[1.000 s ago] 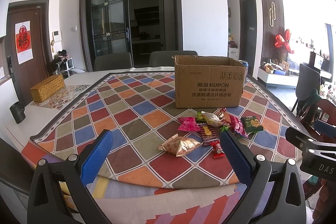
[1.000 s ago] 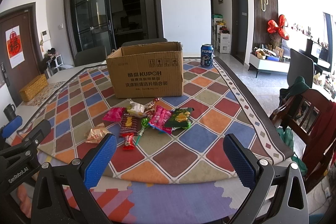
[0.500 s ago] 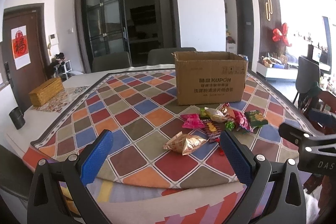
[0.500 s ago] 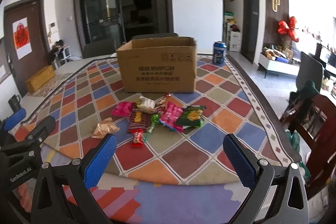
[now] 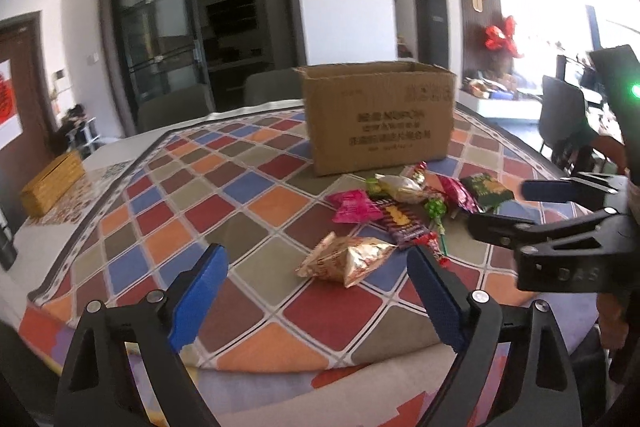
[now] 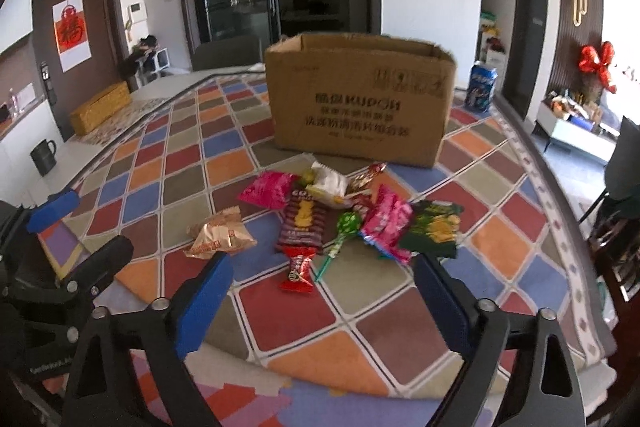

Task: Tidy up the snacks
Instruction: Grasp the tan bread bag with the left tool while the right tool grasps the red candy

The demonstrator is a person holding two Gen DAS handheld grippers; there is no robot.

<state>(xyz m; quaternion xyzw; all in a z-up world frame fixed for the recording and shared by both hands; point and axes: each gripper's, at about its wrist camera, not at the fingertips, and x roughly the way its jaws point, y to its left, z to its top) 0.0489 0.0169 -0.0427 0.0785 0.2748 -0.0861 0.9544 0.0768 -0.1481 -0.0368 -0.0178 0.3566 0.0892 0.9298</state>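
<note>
Several snack packets lie in a loose cluster on the checkered tablecloth [image 6: 180,163] in front of an open cardboard box [image 6: 360,99], also in the left wrist view [image 5: 380,119]. A gold foil packet [image 5: 346,261] lies just ahead of my left gripper [image 5: 316,301], which is open and empty. In the right wrist view the gold packet [image 6: 220,235] lies left, with a pink packet [image 6: 266,191], a dark purple packet [image 6: 304,223], a small red candy [image 6: 298,273], a green lollipop [image 6: 344,227] and a green packet [image 6: 434,231]. My right gripper [image 6: 322,311] is open and empty, just short of the red candy.
A Pepsi can [image 6: 482,87] stands right of the box. A woven tissue box [image 6: 100,109] and a black mug [image 6: 44,157] sit at the table's left side. Chairs stand behind the table and at its right edge [image 6: 624,227].
Both grippers have moved forward and lower toward the snack cluster. The right gripper now shows close at the right of the left wrist view. Nothing was taken hold of.
</note>
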